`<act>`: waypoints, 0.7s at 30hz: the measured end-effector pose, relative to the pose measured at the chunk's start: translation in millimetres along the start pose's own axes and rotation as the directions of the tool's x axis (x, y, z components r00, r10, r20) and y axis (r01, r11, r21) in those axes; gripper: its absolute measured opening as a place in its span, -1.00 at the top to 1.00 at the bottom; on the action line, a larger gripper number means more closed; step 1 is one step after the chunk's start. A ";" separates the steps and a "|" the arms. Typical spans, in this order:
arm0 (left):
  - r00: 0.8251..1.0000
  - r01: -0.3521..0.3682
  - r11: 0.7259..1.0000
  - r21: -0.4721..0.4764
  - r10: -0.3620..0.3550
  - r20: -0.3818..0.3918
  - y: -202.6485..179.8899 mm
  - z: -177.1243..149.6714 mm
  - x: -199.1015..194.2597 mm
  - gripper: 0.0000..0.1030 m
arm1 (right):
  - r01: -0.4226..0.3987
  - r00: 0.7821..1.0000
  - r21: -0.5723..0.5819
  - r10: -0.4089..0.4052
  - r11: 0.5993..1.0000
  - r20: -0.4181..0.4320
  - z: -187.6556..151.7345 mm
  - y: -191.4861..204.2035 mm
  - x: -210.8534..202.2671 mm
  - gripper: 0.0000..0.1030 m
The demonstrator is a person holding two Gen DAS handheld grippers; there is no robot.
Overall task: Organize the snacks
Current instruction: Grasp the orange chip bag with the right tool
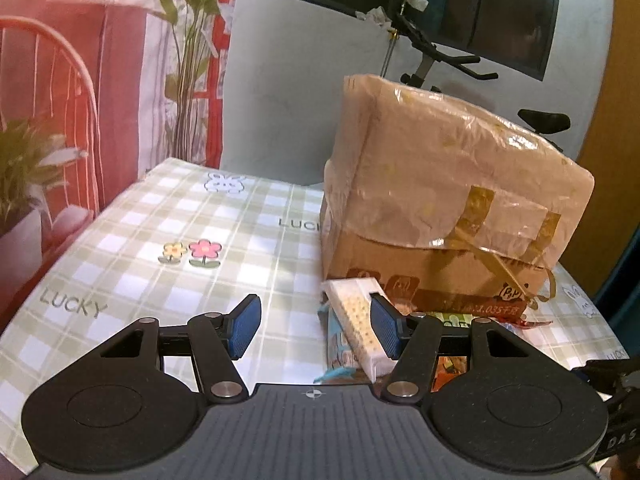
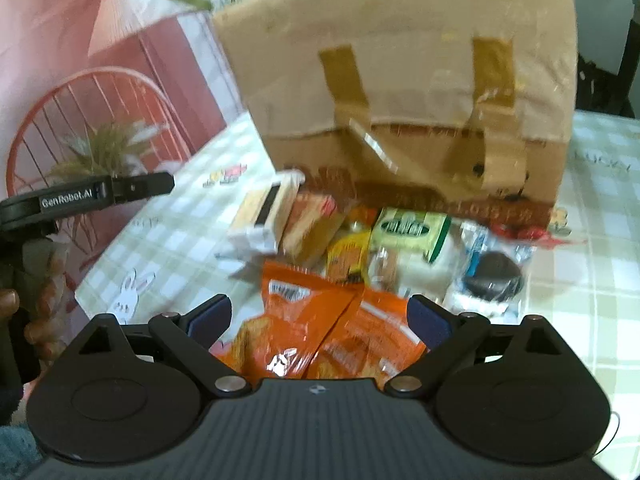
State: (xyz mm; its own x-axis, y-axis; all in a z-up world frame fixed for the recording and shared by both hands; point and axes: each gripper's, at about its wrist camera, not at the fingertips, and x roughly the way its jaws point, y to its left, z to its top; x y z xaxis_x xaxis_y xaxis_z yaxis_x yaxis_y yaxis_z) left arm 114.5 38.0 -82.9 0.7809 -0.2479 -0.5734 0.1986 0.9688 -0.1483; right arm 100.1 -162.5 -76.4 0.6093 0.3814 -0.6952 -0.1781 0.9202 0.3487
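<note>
A heap of snacks lies on the checked tablecloth in front of a taped cardboard box (image 2: 400, 80). Two orange packets (image 2: 312, 328) lie under my right gripper (image 2: 320, 320), which is open, its pads clear of them. Behind them are a white cracker box (image 2: 264, 216), a brown packet (image 2: 312, 224), a yellow packet (image 2: 348, 256), a green-and-white packet (image 2: 412, 228) and a dark round biscuit in clear wrap (image 2: 492, 276). My left gripper (image 1: 316, 326) is open over bare cloth. The white cracker box (image 1: 356, 328) lies just inside its right pad, on a blue packet (image 1: 336, 344).
The cardboard box (image 1: 440, 200) fills the back right of the table (image 1: 160, 240). A red printed curtain hangs on the left, and an exercise bike (image 1: 440, 60) stands behind. A hand (image 2: 40, 320) holds the left gripper's body (image 2: 80, 196) at the left edge of the right wrist view.
</note>
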 end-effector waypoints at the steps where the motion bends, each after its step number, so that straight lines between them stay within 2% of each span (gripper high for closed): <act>1: 1.000 -0.001 1.000 -0.002 0.001 -0.004 -0.4 -2.1 1.3 -0.22 | 0.000 1.000 -0.002 0.000 1.000 -0.019 -1.9 0.8 2.9 -0.88; 5: 1.000 0.010 1.000 -0.014 -0.011 -0.022 -1.6 -11.4 4.8 -0.22 | 0.013 0.996 -0.009 -0.014 1.000 -0.092 -8.9 2.2 13.1 -0.89; 7: 0.999 0.016 1.000 -0.015 -0.017 -0.032 -2.7 -15.0 7.6 -0.22 | 0.001 0.994 0.011 0.000 1.000 -0.109 -11.7 -0.3 16.8 -0.96; 14: 0.997 0.034 0.999 -0.023 -0.036 -0.061 -5.6 -23.1 12.1 -0.22 | -0.014 0.993 0.102 0.026 0.995 -0.115 -16.0 -15.0 23.5 -1.00; 21: 0.997 0.041 0.999 -0.013 -0.042 -0.071 -9.9 -26.2 14.6 -0.22 | -0.021 0.993 0.123 0.035 0.992 -0.112 -16.1 -18.6 31.7 -1.00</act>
State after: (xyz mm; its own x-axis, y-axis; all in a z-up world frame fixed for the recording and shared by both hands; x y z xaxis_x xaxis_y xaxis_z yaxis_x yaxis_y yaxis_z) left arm 108.4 24.8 -110.9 0.7275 -0.2880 -0.6227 0.2228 0.9576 -0.1826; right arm 110.3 -166.1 -115.1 0.5128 0.4208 -0.7483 -0.0948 0.8941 0.4378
